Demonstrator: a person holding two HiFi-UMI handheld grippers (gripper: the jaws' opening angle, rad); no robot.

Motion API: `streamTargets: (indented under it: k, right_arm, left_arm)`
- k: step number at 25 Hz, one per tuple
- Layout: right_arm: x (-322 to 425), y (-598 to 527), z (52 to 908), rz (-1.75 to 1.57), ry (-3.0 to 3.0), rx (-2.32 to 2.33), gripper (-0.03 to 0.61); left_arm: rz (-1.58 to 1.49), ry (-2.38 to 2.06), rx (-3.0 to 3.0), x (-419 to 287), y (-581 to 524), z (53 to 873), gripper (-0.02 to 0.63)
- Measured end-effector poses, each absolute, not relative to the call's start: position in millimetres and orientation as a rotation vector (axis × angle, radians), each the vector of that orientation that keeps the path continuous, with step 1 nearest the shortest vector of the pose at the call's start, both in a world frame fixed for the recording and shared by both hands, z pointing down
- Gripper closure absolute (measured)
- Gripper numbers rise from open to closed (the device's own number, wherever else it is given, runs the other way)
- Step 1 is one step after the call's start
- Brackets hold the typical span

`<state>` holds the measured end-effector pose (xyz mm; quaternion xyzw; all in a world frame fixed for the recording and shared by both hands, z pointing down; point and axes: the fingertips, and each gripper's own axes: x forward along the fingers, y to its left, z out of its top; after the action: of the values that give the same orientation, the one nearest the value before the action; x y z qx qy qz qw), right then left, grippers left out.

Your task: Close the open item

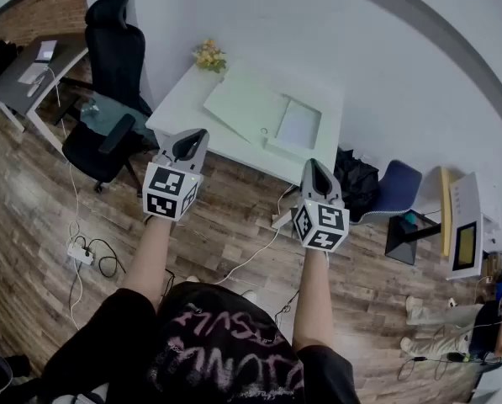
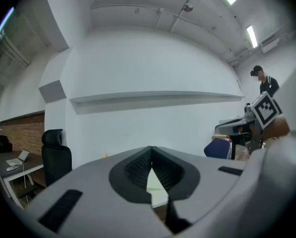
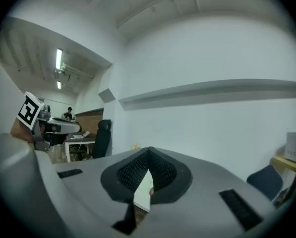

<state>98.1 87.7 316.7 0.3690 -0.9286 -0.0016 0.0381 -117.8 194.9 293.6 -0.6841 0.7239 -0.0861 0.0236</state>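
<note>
- Left gripper [image 1: 192, 141], head view: held out ahead over the wooden floor, jaws pressed together, nothing in them.
- Right gripper [image 1: 316, 173], head view: level with the left one and apart from it, jaws likewise together and empty.
- Open item [image 1: 263, 114], head view: pale and flat, lying on the white table [image 1: 183, 99] beyond both grippers, touched by neither. Its two panels are spread out flat. The long axis runs from upper left to lower right of the view, along the table's length. The lower-right panel carries a lighter inset rectangle.
- Count, head view: two grippers, one open item, one white table, one bunch of yellow flowers [image 1: 208, 55] at the table's far end, one black office chair [image 1: 112, 82] left of the table, one blue chair [image 1: 393, 188] to its right.
- Left gripper view: jaw tips meet. A pale sliver shows in the gap beneath them; table or item, I cannot tell which.
- Right gripper view: jaw tips meet, with nothing clamped.
</note>
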Motion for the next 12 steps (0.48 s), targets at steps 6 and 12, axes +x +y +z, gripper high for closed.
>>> streamTargets:
  k: [6, 12]
  right_arm:
    - [92.1, 90.4, 315.8, -0.033, -2.853, 1.109, 0.569]
    - [80.2, 96.6, 315.1, -0.041, -2.856, 1.09, 0.569]
  left_arm:
    - [-0.255, 2.245, -2.123, -121.1, 194.4, 295.4, 0.611]
    - [-0.238, 2.241, -2.139, -130.2, 197.2, 297.4, 0.611]
